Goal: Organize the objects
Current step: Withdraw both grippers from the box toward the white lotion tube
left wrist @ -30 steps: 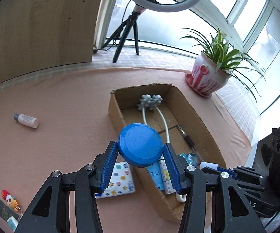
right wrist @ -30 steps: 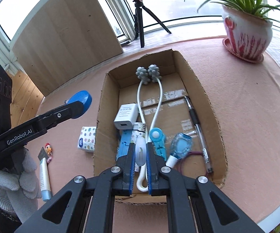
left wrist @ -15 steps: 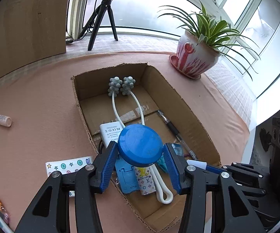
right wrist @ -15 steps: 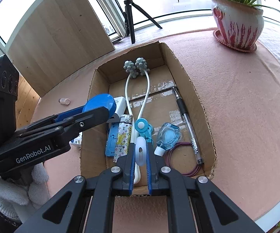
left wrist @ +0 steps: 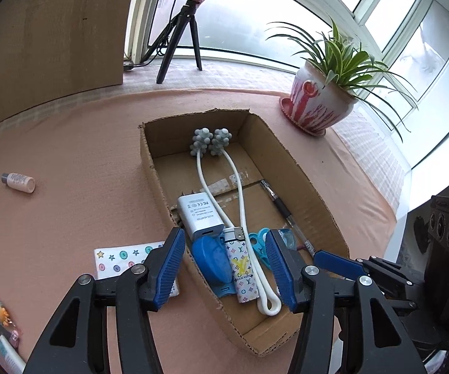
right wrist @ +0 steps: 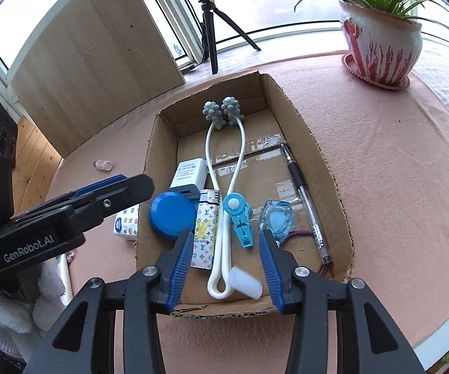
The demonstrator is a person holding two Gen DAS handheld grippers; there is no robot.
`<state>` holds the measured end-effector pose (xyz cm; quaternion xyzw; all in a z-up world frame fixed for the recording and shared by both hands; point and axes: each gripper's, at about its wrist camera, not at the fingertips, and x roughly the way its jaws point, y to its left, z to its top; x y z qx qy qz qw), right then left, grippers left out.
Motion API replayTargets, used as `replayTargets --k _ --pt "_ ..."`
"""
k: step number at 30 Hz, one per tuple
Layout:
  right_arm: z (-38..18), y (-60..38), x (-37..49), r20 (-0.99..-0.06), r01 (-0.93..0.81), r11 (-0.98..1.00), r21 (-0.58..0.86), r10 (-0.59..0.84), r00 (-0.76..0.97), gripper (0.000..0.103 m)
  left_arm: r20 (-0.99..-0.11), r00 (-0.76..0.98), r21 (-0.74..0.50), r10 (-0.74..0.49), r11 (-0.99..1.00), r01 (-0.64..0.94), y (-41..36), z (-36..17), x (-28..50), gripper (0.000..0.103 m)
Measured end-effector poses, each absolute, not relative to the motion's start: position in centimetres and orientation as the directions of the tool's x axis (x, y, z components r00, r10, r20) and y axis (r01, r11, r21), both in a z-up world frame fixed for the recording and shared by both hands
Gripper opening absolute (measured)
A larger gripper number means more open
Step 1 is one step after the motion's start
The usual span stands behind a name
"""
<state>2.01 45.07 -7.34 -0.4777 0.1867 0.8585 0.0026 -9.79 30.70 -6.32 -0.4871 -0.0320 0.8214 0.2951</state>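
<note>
Grippers both hang spread and empty over the cardboard box [left wrist: 289, 168]: your left gripper [left wrist: 224, 269] above the blue round case [right wrist: 172, 215], your right gripper [right wrist: 226, 268] above the white cap [right wrist: 244, 282]. The small bottle [left wrist: 18, 182] lies outside on the cloth, long axis crosswise, well left of the box. Your left gripper is nearer.

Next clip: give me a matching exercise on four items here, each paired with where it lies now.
Items
1. round blue disc-shaped case
2. small pink bottle with a grey cap
3. clear-barrelled black pen
4. star-patterned tissue pack

Places
A. on the pink cloth, just outside the box's left wall
B. inside the cardboard box, along its right wall
C. alone on the cloth, far left of the box
D. inside the box, leaning at its left wall

Pairs: 1-D, 2-C, 3-B, 4-A
</note>
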Motion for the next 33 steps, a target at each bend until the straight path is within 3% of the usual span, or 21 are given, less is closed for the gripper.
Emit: replayTargets --k 10,21,28,33 --pt "-6.6 42.4 1.3 -0.805 -0.148 -0.923 0.354 -0.22 -0.551 0.041 -0.771 -0.399 -0.355 0.496 -0.855 -0.378 23.7 -4.6 -8.8 0.059" --pt "-6.0 35.7 0.1 -0.798 -0.002 -0.927 0.374 -0.321 -0.51 0.041 -0.76 -0.526 -0.336 0.382 -0.923 -0.185 9.8 -2.7 -5.4 0.059" --pt "-6.9 29.3 -1.1 -0.804 0.131 -0.9 0.415 -0.43 -0.412 0.041 -0.791 -0.499 -0.373 0.355 -0.925 -0.066 2.4 -4.7 -2.0 0.061" --pt "-8.2 24.1 -1.8 -0.798 0.199 -0.854 0.481 -0.52 -0.306 0.041 -0.799 -0.45 -0.446 0.398 -0.895 -0.001 -0.9 -7.4 0.5 0.064"
